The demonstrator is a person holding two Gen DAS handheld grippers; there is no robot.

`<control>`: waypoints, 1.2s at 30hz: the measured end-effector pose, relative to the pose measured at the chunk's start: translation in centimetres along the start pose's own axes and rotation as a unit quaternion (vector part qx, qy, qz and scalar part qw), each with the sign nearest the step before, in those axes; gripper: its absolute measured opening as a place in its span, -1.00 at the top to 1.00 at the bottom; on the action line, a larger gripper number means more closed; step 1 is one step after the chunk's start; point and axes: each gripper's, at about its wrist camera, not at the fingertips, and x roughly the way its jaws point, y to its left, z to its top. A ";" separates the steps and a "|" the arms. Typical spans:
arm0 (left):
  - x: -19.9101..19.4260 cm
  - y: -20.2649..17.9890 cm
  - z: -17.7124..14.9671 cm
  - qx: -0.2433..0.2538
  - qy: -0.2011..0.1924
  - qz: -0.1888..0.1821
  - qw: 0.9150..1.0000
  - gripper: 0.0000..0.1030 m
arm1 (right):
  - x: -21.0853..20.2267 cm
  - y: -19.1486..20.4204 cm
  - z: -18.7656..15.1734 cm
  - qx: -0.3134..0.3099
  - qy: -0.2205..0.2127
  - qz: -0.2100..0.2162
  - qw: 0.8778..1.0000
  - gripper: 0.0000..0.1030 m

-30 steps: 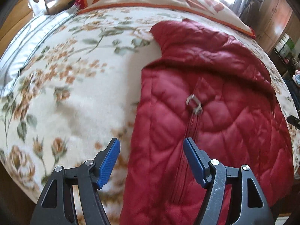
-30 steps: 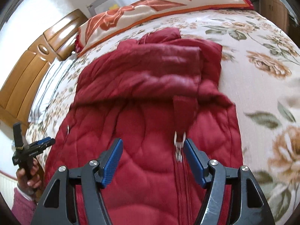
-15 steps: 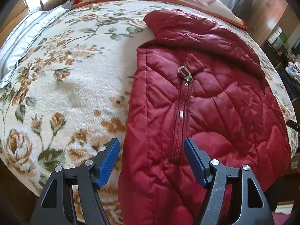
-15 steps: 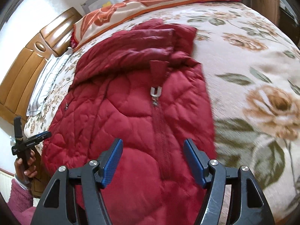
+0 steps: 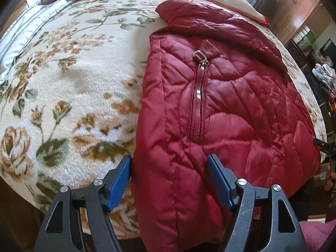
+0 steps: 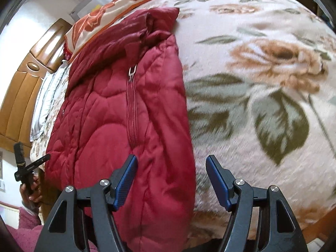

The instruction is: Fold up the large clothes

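Lying on the soft cream flowered bed blanket (image 5: pixel 69 88) is the puffy red quilted coat (image 5: pixel 220 109), by a wooden headboard (image 6: pixel 23 96). Left tongs (image 5: pixel 169 180) and right tongs (image 6: pixel 171 181) are spread apart, pinching nothing.

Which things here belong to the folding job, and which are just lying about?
Part of the job:
- red quilted jacket
- left hand-held gripper, open
- right hand-held gripper, open

Just there:
- floral blanket
- orange-patterned pillow
- wooden headboard
- wooden wardrobe
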 end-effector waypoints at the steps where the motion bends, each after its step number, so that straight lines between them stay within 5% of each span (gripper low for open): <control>1: 0.0 0.1 -0.1 0.000 0.001 -0.002 1.000 -0.41 | 0.1 0.1 -0.2 0.000 0.003 0.002 1.000 -0.34; 21: 2.2 -0.2 -2.0 0.022 0.036 -0.047 0.998 -0.60 | 1.0 -0.6 -3.2 0.008 0.028 0.084 0.996 -0.34; 24: 2.4 -0.8 -2.1 0.027 0.036 -0.051 0.998 -0.42 | 1.3 -0.6 -3.3 0.009 0.035 0.094 0.995 -0.32; 27: 2.4 -1.5 -2.3 0.041 0.037 -0.053 0.997 0.10 | 1.6 -0.5 -3.7 0.004 0.044 0.104 0.994 -0.17; 30: 2.0 -2.2 -2.2 0.053 0.033 -0.058 0.996 0.49 | 1.7 -0.4 -3.8 0.013 0.054 0.123 0.991 0.27; 32: 1.5 -2.6 -1.9 0.055 0.027 -0.061 0.996 0.60 | 1.6 0.0 -3.7 0.013 0.052 0.133 0.990 0.47; 36: 0.2 -2.6 -1.7 0.050 0.011 -0.070 0.996 0.70 | 0.6 1.2 -3.3 -0.002 0.041 0.144 0.989 0.56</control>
